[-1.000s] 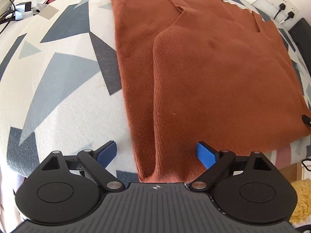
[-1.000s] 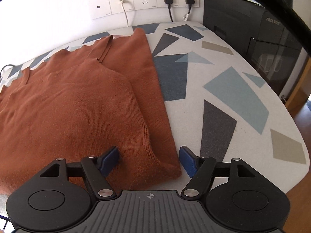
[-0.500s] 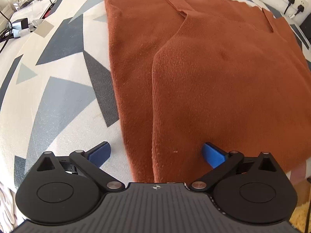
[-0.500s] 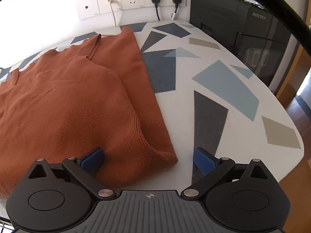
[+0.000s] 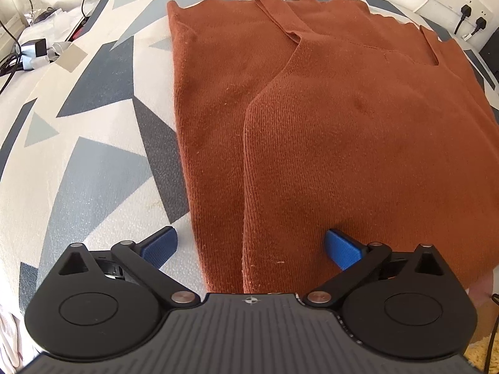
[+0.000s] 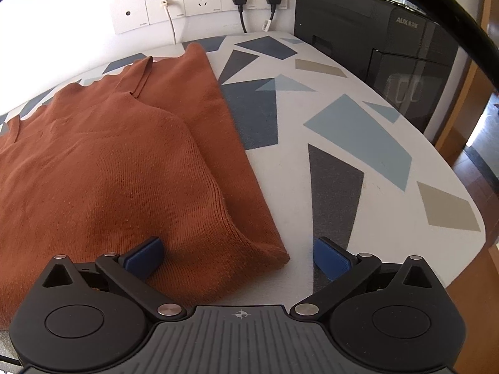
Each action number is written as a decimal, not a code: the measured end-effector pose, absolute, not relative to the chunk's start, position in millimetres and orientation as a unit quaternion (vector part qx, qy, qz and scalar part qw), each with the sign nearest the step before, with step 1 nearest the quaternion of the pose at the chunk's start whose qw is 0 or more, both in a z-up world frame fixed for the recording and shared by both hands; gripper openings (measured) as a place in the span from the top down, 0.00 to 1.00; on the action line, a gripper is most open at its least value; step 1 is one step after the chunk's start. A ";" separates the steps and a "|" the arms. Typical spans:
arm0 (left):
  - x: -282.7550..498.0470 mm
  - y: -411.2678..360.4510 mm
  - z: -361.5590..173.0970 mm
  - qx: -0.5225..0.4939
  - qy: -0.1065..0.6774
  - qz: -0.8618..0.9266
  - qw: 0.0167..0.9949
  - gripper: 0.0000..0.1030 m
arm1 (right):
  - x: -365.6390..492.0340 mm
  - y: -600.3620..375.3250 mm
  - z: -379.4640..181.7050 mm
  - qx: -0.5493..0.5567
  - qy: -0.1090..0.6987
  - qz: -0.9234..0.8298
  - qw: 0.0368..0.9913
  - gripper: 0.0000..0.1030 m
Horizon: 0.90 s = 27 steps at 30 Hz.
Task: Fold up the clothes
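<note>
Left wrist view: left gripper jaws spread wide, having just opened, straddling the near left edge of the rust knit garment lying flat on the patterned table. Right gripper likewise had just opened over the near right corner, gripping nothing.

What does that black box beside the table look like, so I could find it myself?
Start at the table with the grey and blue triangle pattern, where the rust-orange knit garment lies. Follow its far edge to the white wall sockets, then look right. The black box stands there beyond the table's edge: the only dark, glossy thing, with pale lettering on its front.
</note>
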State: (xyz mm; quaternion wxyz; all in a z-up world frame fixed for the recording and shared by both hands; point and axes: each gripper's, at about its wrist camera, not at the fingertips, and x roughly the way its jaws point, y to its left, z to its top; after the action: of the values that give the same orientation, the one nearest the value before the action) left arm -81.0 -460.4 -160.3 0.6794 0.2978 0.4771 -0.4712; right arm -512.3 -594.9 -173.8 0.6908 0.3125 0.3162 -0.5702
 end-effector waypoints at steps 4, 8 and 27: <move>-79.1 -462.4 -161.8 0.292 0.472 -0.472 0.685 0.00 | -511.4 -596.4 -172.8 0.316 0.319 -0.571 0.688 0.01; -77.0 -465.3 -162.2 0.286 0.468 -0.471 0.691 0.00 | -508.6 -598.9 -171.6 0.322 0.325 -0.571 0.682 0.01; -79.6 -458.7 -163.7 0.264 0.445 -0.473 0.713 0.00 | -502.2 -607.7 -170.3 0.321 0.344 -0.556 0.686 0.01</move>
State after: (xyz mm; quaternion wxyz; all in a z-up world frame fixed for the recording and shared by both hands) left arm -79.6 -458.7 -163.7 0.7126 0.2644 0.4454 -0.4732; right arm -502.2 -607.7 -170.3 0.6857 0.3211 0.3436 -0.5556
